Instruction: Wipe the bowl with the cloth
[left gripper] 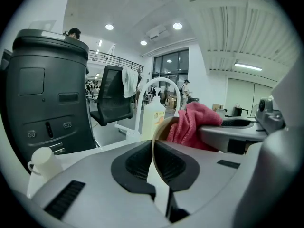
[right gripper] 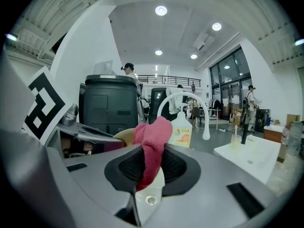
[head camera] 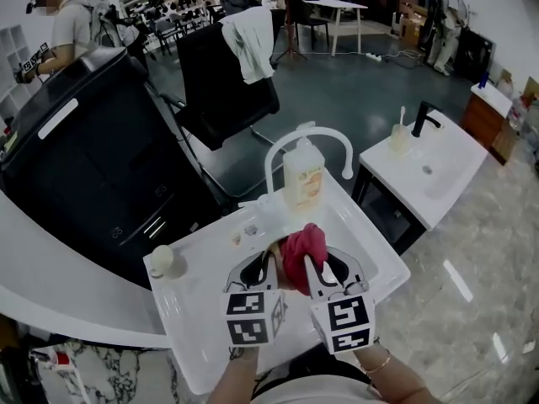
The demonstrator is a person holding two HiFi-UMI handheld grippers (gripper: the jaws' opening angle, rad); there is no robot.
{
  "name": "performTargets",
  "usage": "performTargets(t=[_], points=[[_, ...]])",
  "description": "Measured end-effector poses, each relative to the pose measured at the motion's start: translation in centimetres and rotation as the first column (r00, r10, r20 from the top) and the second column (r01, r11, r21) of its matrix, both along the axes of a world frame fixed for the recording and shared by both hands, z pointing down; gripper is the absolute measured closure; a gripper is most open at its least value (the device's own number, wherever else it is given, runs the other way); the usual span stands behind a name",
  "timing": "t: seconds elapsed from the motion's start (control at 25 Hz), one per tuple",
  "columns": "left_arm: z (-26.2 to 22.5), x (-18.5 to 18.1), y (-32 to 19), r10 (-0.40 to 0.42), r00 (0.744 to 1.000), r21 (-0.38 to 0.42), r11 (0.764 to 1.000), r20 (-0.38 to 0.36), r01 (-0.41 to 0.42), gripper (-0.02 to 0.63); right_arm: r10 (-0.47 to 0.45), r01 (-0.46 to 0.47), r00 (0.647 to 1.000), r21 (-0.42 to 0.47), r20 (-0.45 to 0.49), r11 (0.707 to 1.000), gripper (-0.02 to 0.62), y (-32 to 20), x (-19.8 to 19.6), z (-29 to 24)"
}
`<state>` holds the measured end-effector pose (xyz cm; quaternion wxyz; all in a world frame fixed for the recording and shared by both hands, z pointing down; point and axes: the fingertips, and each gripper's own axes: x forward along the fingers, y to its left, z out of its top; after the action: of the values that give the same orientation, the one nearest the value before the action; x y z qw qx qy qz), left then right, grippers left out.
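Closest to the viewer, the person's two hands hold grey grippers side by side over a white sink (head camera: 358, 238) set in a white worktop (head camera: 198, 305).

The left gripper (left gripper: 153, 148) has its jaws almost together, pinching the thin rim of a tan bowl (left gripper: 161, 129). The bowl stands on edge between the black pads, its hollow facing the right gripper.

The right gripper (right gripper: 151, 158) is clamped on a red cloth (right gripper: 153, 134). The cloth rises out of the pads in a bunched fold, and its top lies against the inside of the bowl. Below the jaws, a round metal drain (right gripper: 151, 200) shows in the bottom of the sink.

To the left, near the worktop's edge, stands a small white cup (head camera: 162, 259).

Behind the sink, a pale soap bottle (head camera: 303, 179) with an orange label stands under an arched white faucet (head camera: 308, 137).

Further left is a large black cabinet (head camera: 76, 150). Beyond the faucet is a black office chair (head camera: 223, 82) with a white towel (head camera: 248, 40) draped over its back.

To the right, apart from the worktop, is a second white sink unit (head camera: 438, 175) with a black tap (head camera: 424, 116).

Farthest off is an open workshop floor. One person (head camera: 72, 19) stands at the far left and another (head camera: 446, 15) at the far right.
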<state>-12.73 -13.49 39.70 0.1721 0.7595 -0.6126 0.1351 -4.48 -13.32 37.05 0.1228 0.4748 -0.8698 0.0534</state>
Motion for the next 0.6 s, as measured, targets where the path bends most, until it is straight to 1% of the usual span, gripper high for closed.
performTargets(t=[0.12, 0.2, 0.28, 0.4, 0.48, 0.6], points=[[0.4, -0.6, -0.2, -0.024, 1.0, -0.014, 1.0, 0.001, 0.024, 0.578, 0.011, -0.011, 1.0, 0.04, 0.008, 0.999, 0.517, 0.5, 0.5, -1.0], [0.6, -1.4, -0.3, -0.05, 0.999, -0.025, 0.998, 0.003, 0.05, 0.578, -0.009, 0.007, 1.0, 0.062, 0.03, 0.998, 0.517, 1.1, 0.6, -1.8], [0.9, -2.0, -0.4, -0.069, 0.998, -0.032, 0.997, 0.0, 0.069, 0.58, -0.072, 0.069, 0.994, 0.048, 0.077, 0.996, 0.517, 1.9, -0.1, -2.3], [0.9, -1.9, -0.6, -0.068, 0.998, -0.029, 0.997, -0.004, 0.068, 0.579, -0.189, 0.193, 0.972, -0.016, 0.139, 0.981, 0.517, 3.2, -2.5, -1.8], [0.7, -1.2, -0.6, -0.055, 0.998, -0.019, 0.998, -0.006, 0.055, 0.579, -0.216, 0.223, 0.969, -0.052, 0.117, 0.973, 0.517, 3.3, -3.8, -0.8], [0.5, -0.4, -0.1, -0.033, 0.999, -0.009, 0.999, -0.009, 0.033, 0.579, -0.187, 0.189, 0.982, -0.106, 0.032, 0.976, 0.517, 2.8, -4.3, 1.0]])
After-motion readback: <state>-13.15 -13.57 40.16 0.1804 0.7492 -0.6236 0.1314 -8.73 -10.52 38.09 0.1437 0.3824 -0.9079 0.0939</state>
